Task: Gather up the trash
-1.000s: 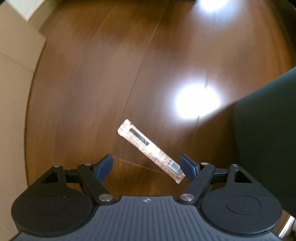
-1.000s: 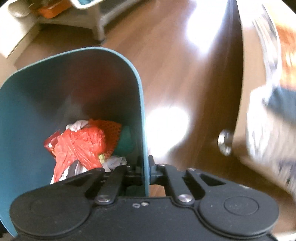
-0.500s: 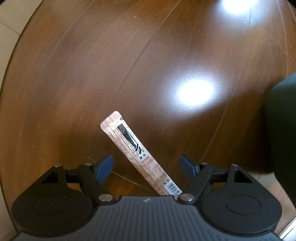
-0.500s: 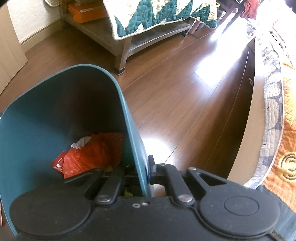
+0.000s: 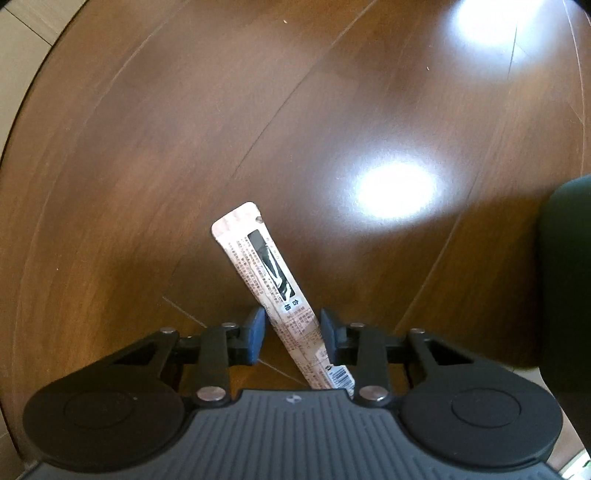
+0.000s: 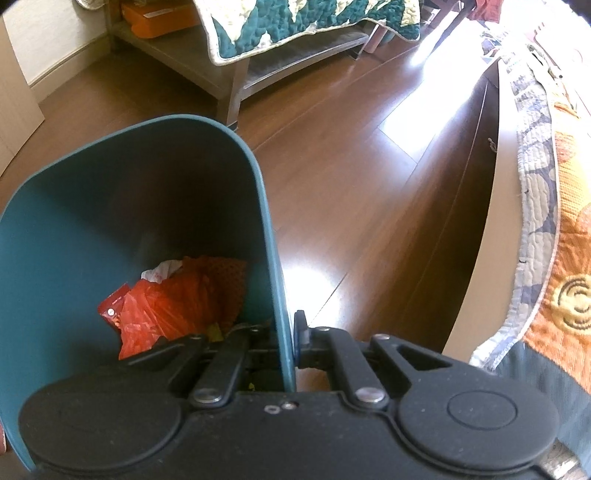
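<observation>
Now left gripper [image 5: 292,334] jaws, just closing, straddle the wrapper [image 5: 275,291], angled up-left; right gripper [image 6: 290,341] clamps bin wall [image 6: 271,258].

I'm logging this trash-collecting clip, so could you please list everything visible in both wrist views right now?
Wrapper: one, long, white with black print, on the floor between the left jaws.
Bin: one, teal, its wall clamped by the right gripper.
Trash: several pieces, mostly red-orange, at the bin's bottom.
Floor: dark brown wood, with sun glare.
Low table: one, grey-brown wood, far side of the room.
Quilt: one, teal and cream, draped over the table.
Orange box: one, on the table's lower shelf.
Bedspread: one, orange and grey, right edge.
Left gripper: black, blue pads; jaws have just been closing around the wrapper.
Right gripper: black, shut on the bin wall.
</observation>
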